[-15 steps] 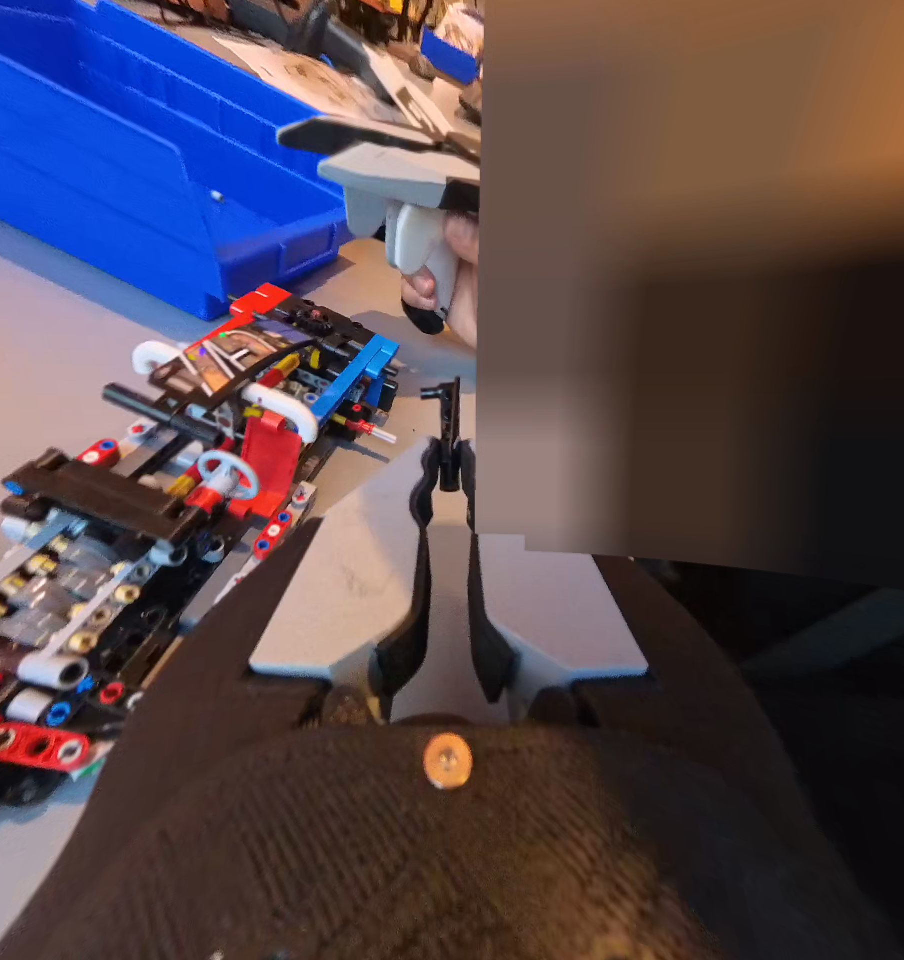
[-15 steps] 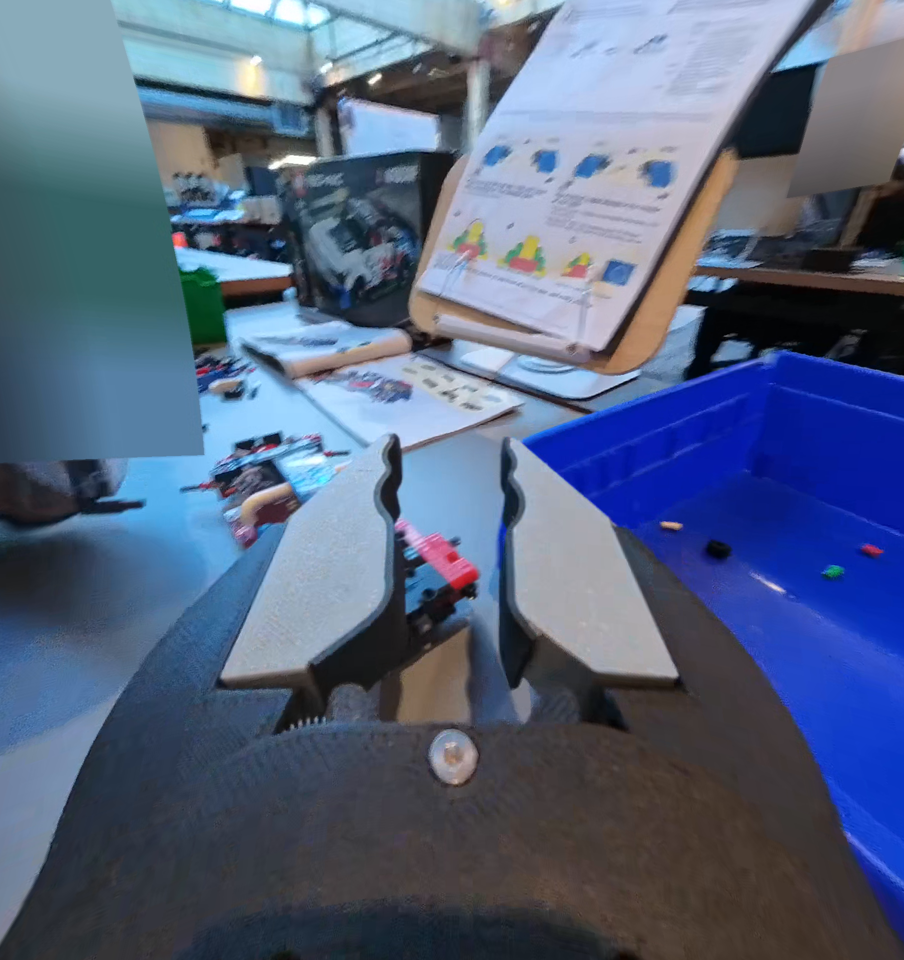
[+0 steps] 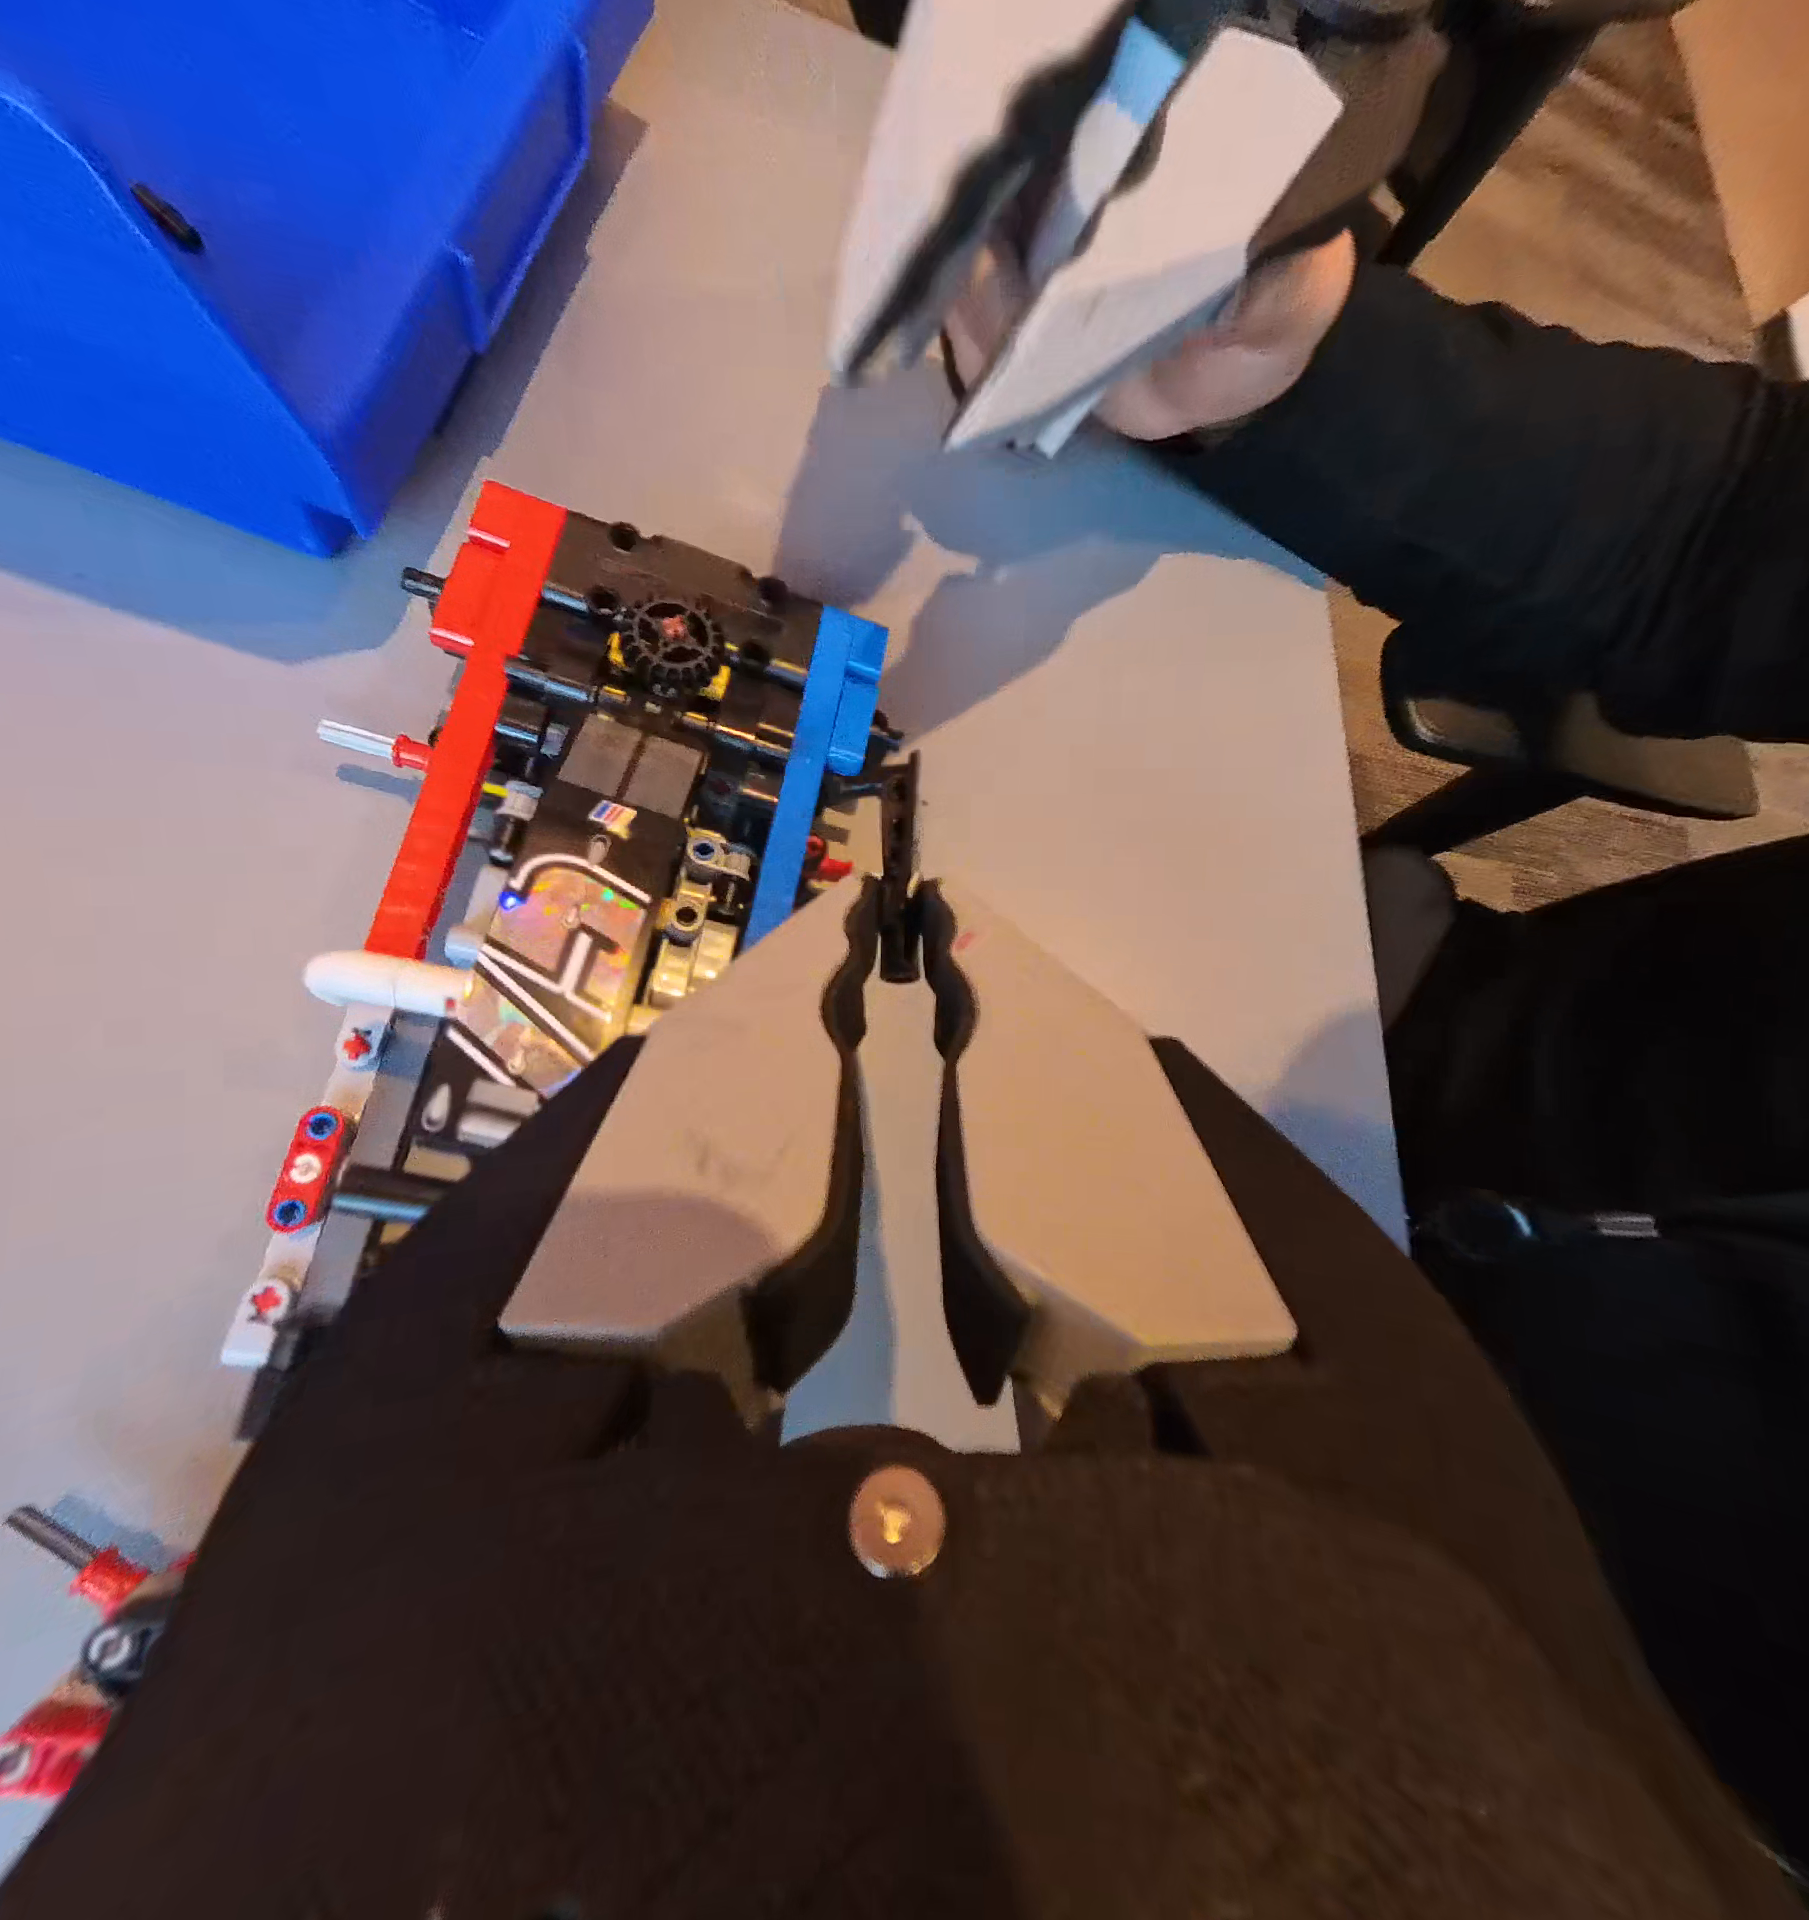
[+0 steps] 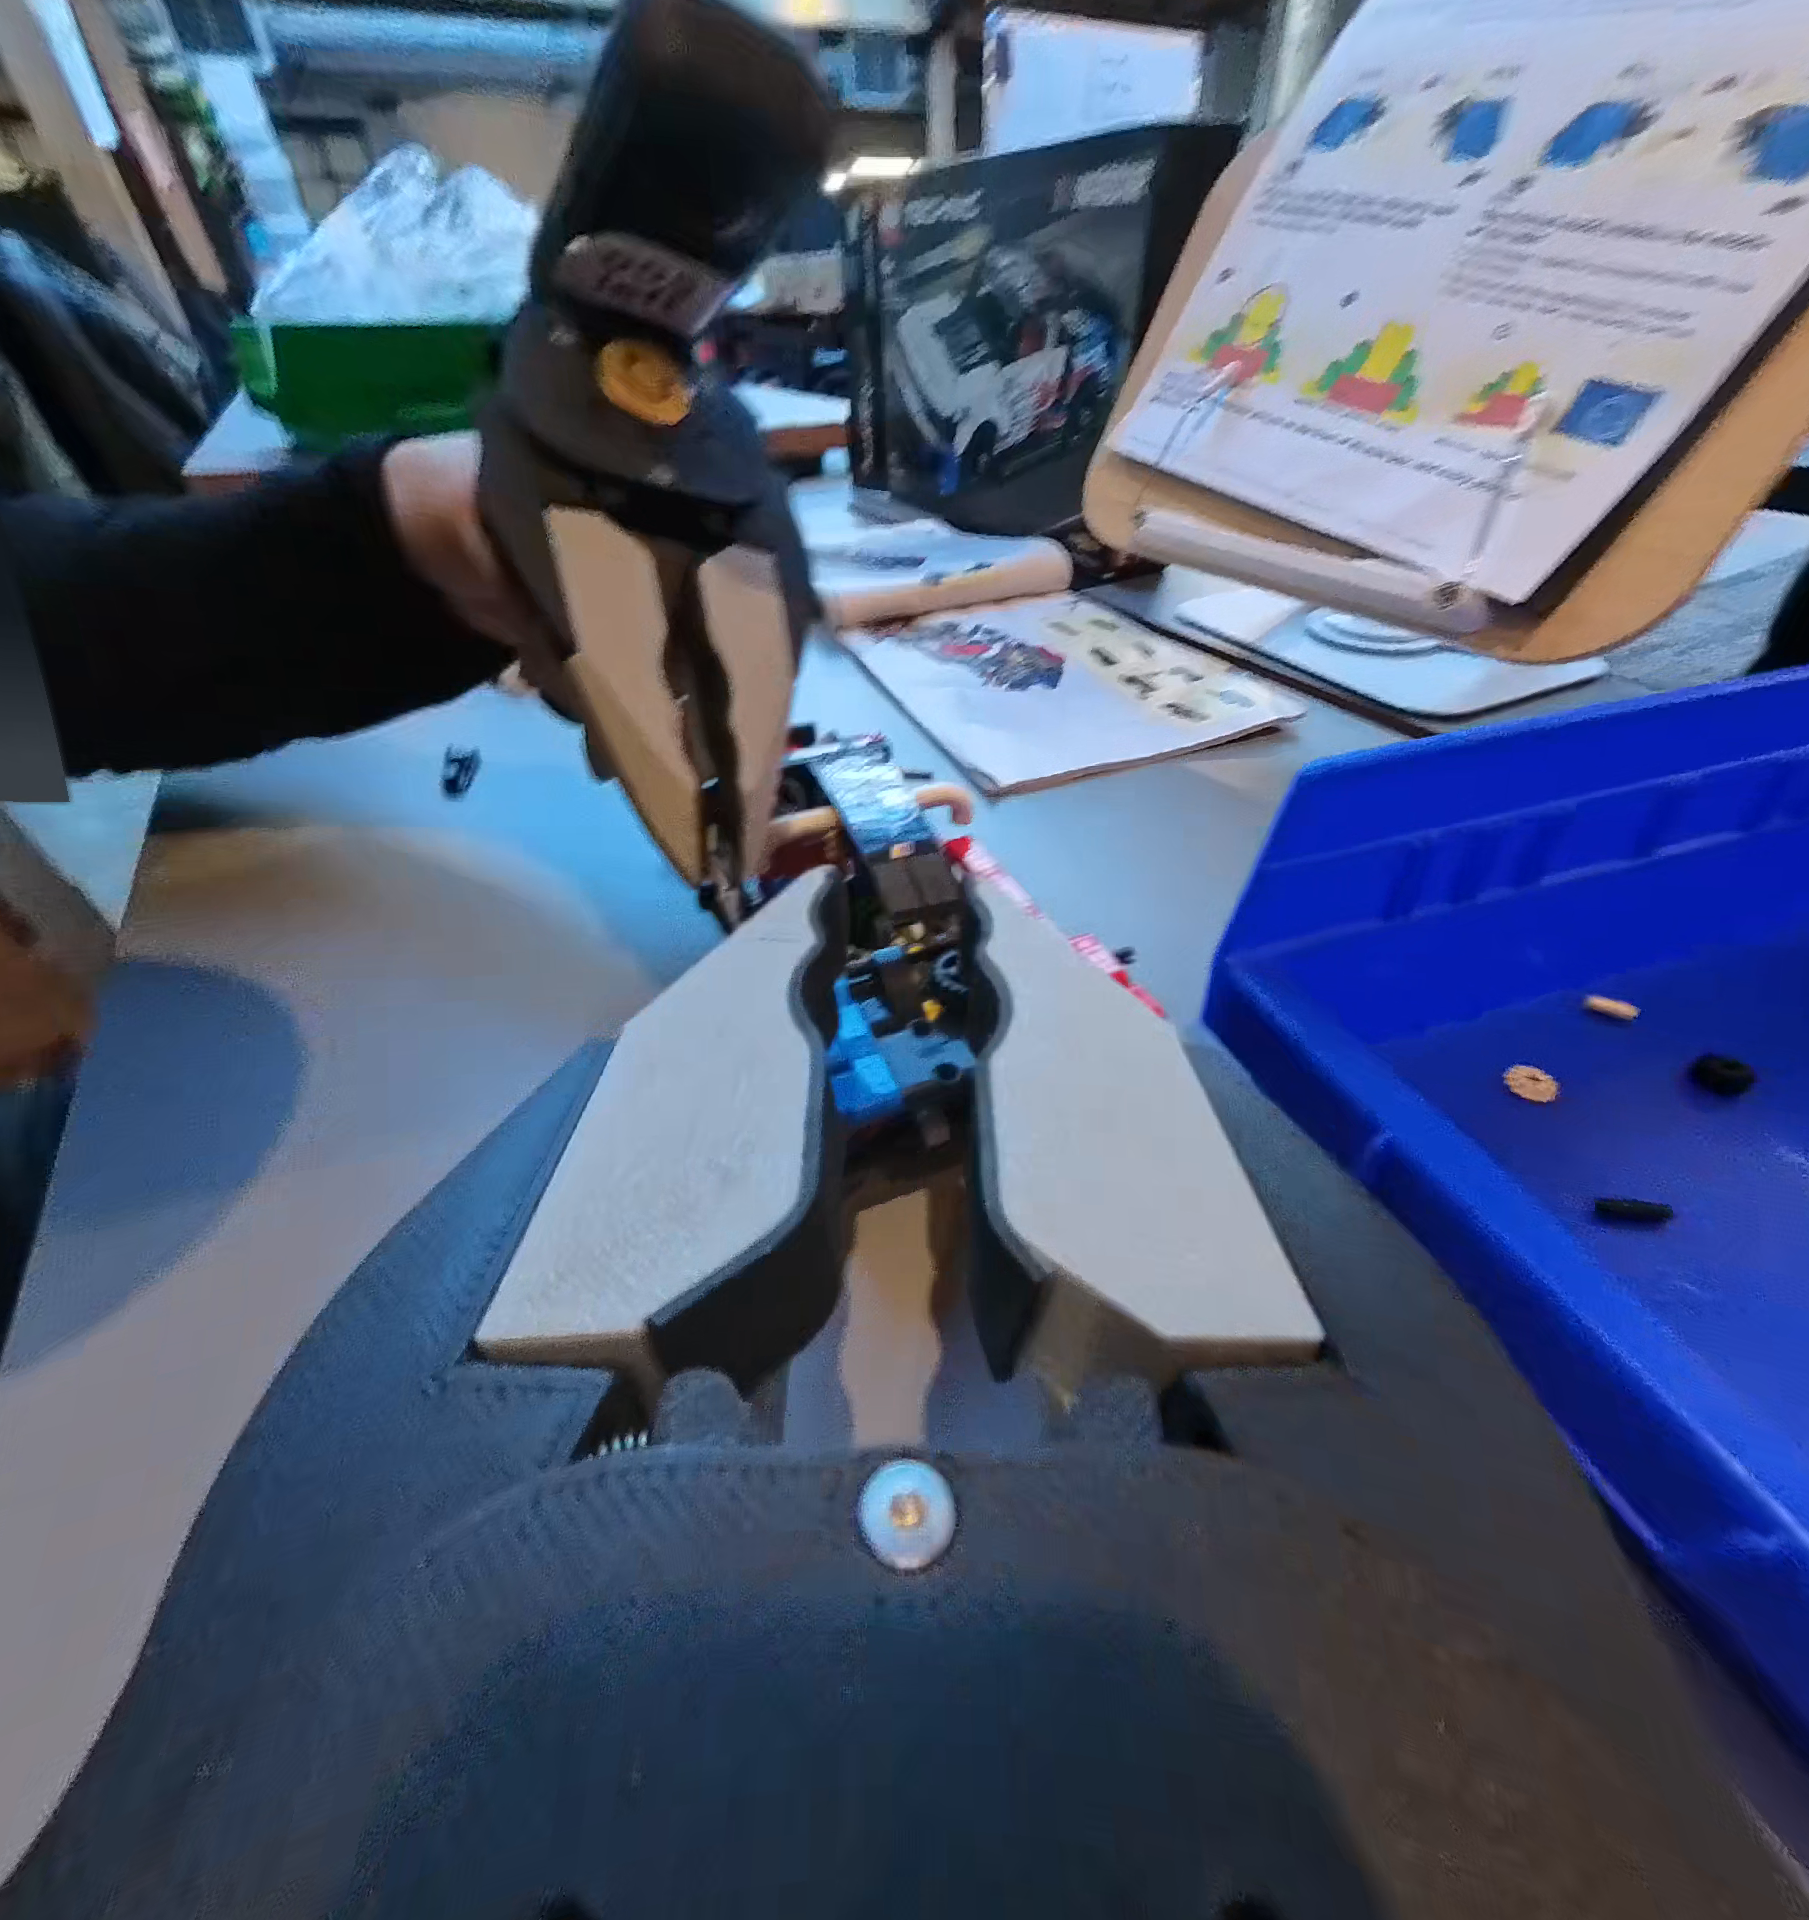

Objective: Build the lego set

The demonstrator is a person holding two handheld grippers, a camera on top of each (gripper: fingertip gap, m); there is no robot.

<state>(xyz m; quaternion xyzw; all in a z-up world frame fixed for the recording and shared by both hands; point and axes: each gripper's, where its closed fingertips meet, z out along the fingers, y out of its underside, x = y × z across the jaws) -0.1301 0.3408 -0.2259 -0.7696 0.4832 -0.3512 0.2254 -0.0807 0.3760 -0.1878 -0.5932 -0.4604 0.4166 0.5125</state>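
The partly built lego car (image 3: 609, 831) lies on the grey table, with a red beam on its left side and a blue beam (image 3: 817, 769) on its right. My left gripper (image 3: 895, 899) is shut on a thin black beam piece (image 3: 900, 821), whose far end is at the car's blue beam. My right gripper (image 3: 1066, 208) hovers blurred above the table beyond the car's end. In the right wrist view, my right gripper (image 4: 895, 904) is partly open and empty. The car (image 4: 900, 894) shows through its gap. The left gripper (image 4: 723, 862) points down beside the car.
A blue bin (image 3: 204, 260) stands left of the car; its wall (image 4: 1502, 831) encloses several small loose pieces. An instruction sheet on a wooden stand (image 4: 1502, 312), an open booklet (image 4: 1066, 686) and the set's box (image 4: 1004, 312) stand behind. Loose red parts (image 3: 38, 1756) lie near left. The table edge (image 3: 1357, 935) is right.
My left gripper has tipped downward and moved over the car, bringing the black piece to the blue beam. My right gripper has swung toward the car's end.
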